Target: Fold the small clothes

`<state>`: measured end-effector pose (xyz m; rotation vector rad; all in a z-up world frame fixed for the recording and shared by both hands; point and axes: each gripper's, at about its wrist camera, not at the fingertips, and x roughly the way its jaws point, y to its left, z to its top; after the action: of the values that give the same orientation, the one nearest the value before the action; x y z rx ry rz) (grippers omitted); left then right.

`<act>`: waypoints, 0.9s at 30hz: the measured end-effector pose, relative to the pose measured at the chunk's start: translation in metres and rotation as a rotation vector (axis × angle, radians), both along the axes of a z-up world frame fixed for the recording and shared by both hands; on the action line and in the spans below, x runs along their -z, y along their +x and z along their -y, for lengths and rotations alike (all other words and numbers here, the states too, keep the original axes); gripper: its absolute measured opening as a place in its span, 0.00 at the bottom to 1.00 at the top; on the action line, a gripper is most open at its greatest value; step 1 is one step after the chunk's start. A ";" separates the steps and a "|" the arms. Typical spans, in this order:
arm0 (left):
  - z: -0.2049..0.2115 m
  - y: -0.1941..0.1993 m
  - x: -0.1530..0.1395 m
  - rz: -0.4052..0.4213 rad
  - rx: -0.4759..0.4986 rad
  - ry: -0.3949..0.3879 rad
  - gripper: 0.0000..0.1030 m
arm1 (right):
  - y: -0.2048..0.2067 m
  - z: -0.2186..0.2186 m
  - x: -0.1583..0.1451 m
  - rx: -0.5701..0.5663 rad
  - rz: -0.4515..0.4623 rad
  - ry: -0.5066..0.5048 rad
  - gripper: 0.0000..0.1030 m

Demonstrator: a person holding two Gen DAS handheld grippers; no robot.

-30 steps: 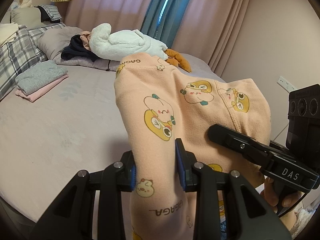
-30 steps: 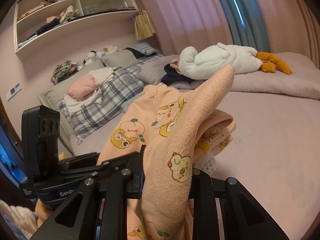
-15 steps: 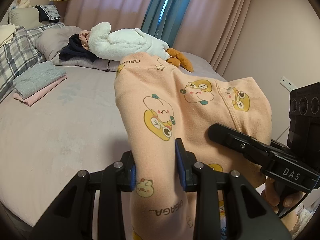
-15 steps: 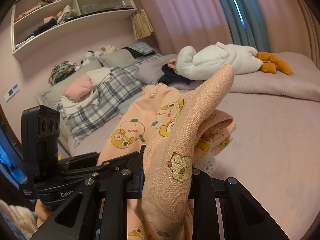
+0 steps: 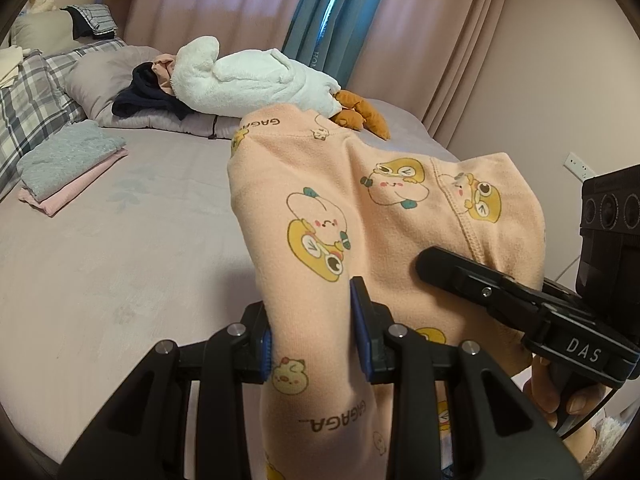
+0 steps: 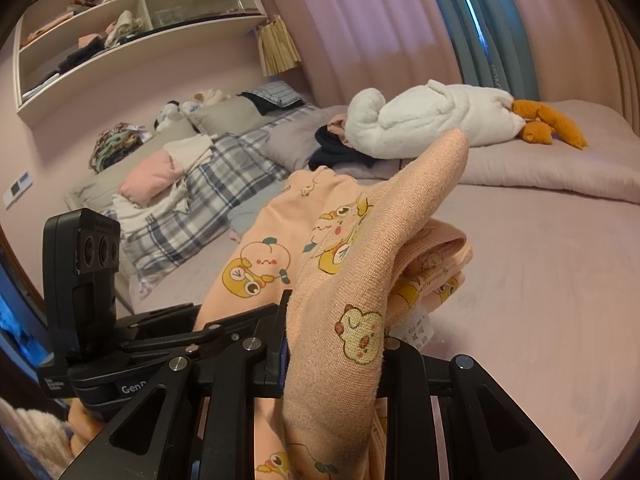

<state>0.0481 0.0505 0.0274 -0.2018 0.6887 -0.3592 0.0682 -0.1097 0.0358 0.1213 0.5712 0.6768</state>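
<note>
Peach fleece fills both my views: the small peach cotton-fleece garment printed with yellow cartoon animals (image 5: pixel 360 216) hangs in the air between my two tools, above the near edge of the pale lilac bed sheet (image 5: pixel 120 248). My left gripper (image 5: pixel 314 332) is clamped on one bunched edge of it, blue pads pressing the cloth from both sides. My right gripper (image 6: pixel 332 344) is likewise clenched on another thick fold, with a stiff tongue of the fabric sticking up past the jaws.

To do this step well, I judge I should keep both grips firm, draw the two held edges apart until the cloth is taut and flat, then lower it onto the bare sheet before folding; letting go early would drop it in a heap.

The fabric looks soft, thick and slightly napped, with a stitched seam and a small white care label (image 6: pixel 418 330). Further back lie a plush white goose toy with orange feet (image 5: pixel 256 80) and a neat stack of folded grey and pink clothes (image 5: pixel 68 164).
</note>
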 end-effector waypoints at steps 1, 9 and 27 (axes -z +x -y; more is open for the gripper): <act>0.000 0.002 0.001 -0.002 0.001 0.001 0.31 | 0.000 -0.002 0.000 0.002 -0.002 0.000 0.25; 0.004 0.007 0.000 -0.010 -0.003 0.011 0.31 | 0.004 -0.003 0.001 0.012 -0.016 0.010 0.25; 0.013 0.002 -0.016 0.029 -0.007 0.058 0.31 | 0.005 0.010 -0.005 0.005 0.012 0.045 0.25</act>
<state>0.0498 0.0370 0.0434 -0.1434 0.6692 -0.3346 0.0733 -0.1194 0.0406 0.1605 0.5437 0.6852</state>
